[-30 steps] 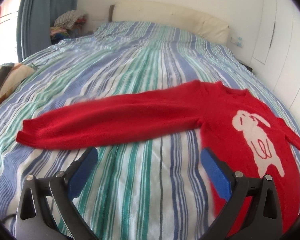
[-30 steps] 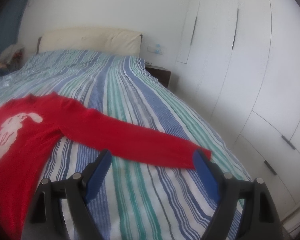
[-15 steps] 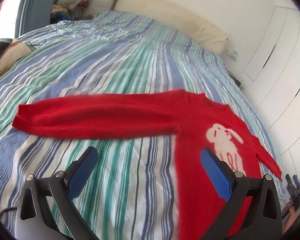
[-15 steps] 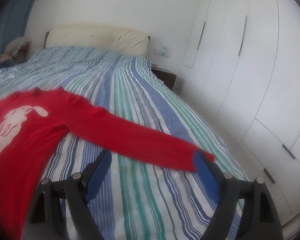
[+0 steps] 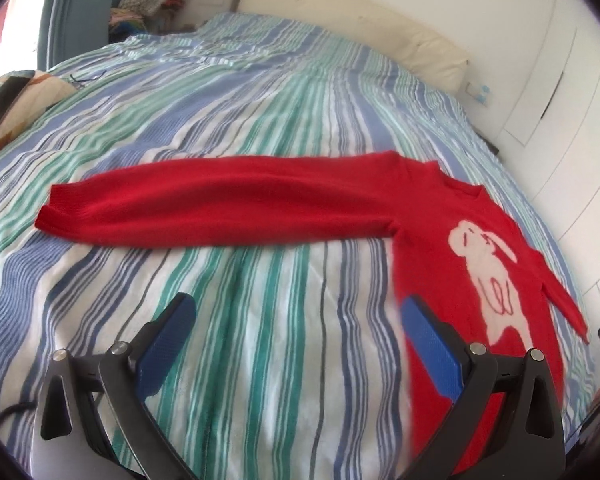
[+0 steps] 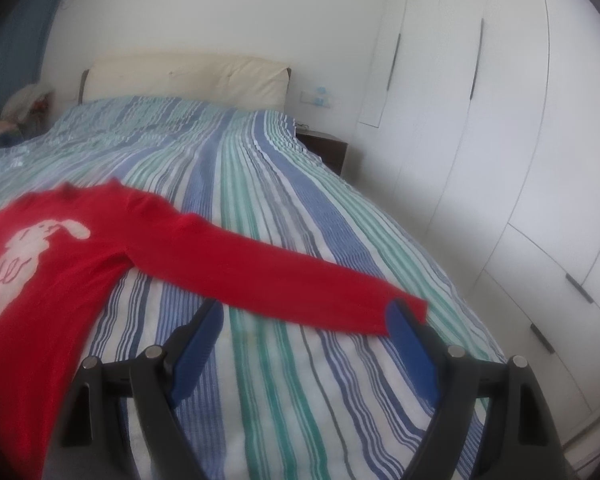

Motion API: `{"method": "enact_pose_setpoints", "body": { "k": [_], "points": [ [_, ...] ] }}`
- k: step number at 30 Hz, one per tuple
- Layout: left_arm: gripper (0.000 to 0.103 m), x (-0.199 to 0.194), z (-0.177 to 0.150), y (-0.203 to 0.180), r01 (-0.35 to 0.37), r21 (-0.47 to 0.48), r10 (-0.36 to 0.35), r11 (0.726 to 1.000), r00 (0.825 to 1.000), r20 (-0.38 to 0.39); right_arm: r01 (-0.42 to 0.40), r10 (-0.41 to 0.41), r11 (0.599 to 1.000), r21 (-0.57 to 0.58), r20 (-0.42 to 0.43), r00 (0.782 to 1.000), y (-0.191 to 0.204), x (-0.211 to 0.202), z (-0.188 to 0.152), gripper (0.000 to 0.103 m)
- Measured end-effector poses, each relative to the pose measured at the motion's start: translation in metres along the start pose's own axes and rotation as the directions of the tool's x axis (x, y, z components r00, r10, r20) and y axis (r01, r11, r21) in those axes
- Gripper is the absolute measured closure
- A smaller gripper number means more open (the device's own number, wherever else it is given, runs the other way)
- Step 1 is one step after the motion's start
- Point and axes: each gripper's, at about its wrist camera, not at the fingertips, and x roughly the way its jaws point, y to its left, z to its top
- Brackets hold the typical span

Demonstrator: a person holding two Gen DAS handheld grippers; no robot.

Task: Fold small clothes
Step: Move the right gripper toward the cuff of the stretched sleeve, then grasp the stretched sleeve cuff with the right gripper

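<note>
A red sweater with a white rabbit on its chest lies flat on the striped bed, both sleeves spread out sideways. Its left sleeve stretches across the left wrist view. My left gripper hovers open over bare bedding in front of that sleeve, its right finger over the sweater's side edge. In the right wrist view the sweater lies at the left and its other sleeve runs to the right. My right gripper stands open and empty just in front of that sleeve, its right finger by the cuff.
The striped bedspread covers the whole bed up to a cream headboard. White wardrobe doors line the right side, with a dark nightstand beside the bed. A patterned cushion with a phone lies at far left.
The left gripper's view has swung and tilted, so the sweater's left sleeve sits higher and further away. The right gripper's view has shifted only slightly. Both grippers stay open.
</note>
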Motion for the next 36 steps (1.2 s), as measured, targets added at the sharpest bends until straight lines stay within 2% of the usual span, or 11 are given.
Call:
{"method": "enact_pose_setpoints", "body": {
  "k": [8,12,14,16,20,26,28,30,31,33,36],
  "points": [
    [0.001,-0.011,0.004,-0.001,-0.004,0.026,0.003,1.000,0.999,0.043,-0.042,0.043,0.999,0.031,-0.039,0.998,-0.007,0.009,0.002,0.021],
    [0.001,-0.018,0.008,0.012,-0.001,-0.019,0.002,1.000,0.997,0.072,-0.098,0.125,0.963,0.250,-0.092,0.988,-0.055,0.027,0.010,0.021],
    [0.001,-0.018,0.009,0.016,-0.005,-0.042,0.008,0.999,0.997,0.078,-0.117,0.189,0.877,0.467,-0.109,0.976,-0.096,0.039,0.006,0.021],
    [0.001,-0.016,0.010,0.018,-0.006,-0.060,0.010,0.998,0.997,0.076,-0.135,0.282,0.717,0.683,-0.108,0.953,-0.130,0.056,-0.012,0.021],
    [0.001,-0.011,0.005,0.011,-0.009,-0.034,0.011,0.999,0.997,0.072,-0.135,0.467,0.457,0.879,-0.108,0.878,-0.149,0.098,-0.052,0.020],
    [0.001,-0.003,-0.001,-0.002,-0.037,0.035,0.036,0.999,0.998,0.046,-0.123,0.424,0.352,0.928,-0.041,0.905,-0.164,0.132,-0.056,0.022],
    [0.001,-0.001,-0.002,-0.003,-0.039,0.033,0.038,0.999,0.998,0.042,-0.090,0.407,0.359,0.929,-0.069,0.911,-0.168,0.148,-0.054,0.038],
    [0.001,0.002,-0.002,-0.003,-0.048,0.031,0.047,0.998,0.998,0.035,-0.036,0.377,0.390,0.920,-0.124,0.918,-0.169,0.160,-0.054,0.070],
    [0.001,0.002,-0.002,-0.003,-0.054,0.032,0.053,0.998,0.998,0.033,-0.004,0.365,0.411,0.912,-0.160,0.917,-0.170,0.166,-0.054,0.100],
    [0.001,0.002,-0.003,-0.002,-0.061,0.034,0.060,0.998,0.998,0.031,0.021,0.332,0.438,0.899,-0.183,0.925,-0.170,0.166,-0.047,0.099],
    [0.001,0.001,-0.001,0.000,-0.048,0.024,0.048,0.999,0.998,0.029,-0.056,0.273,0.573,0.818,-0.126,0.954,-0.151,0.141,0.008,0.099]
  ]
}}
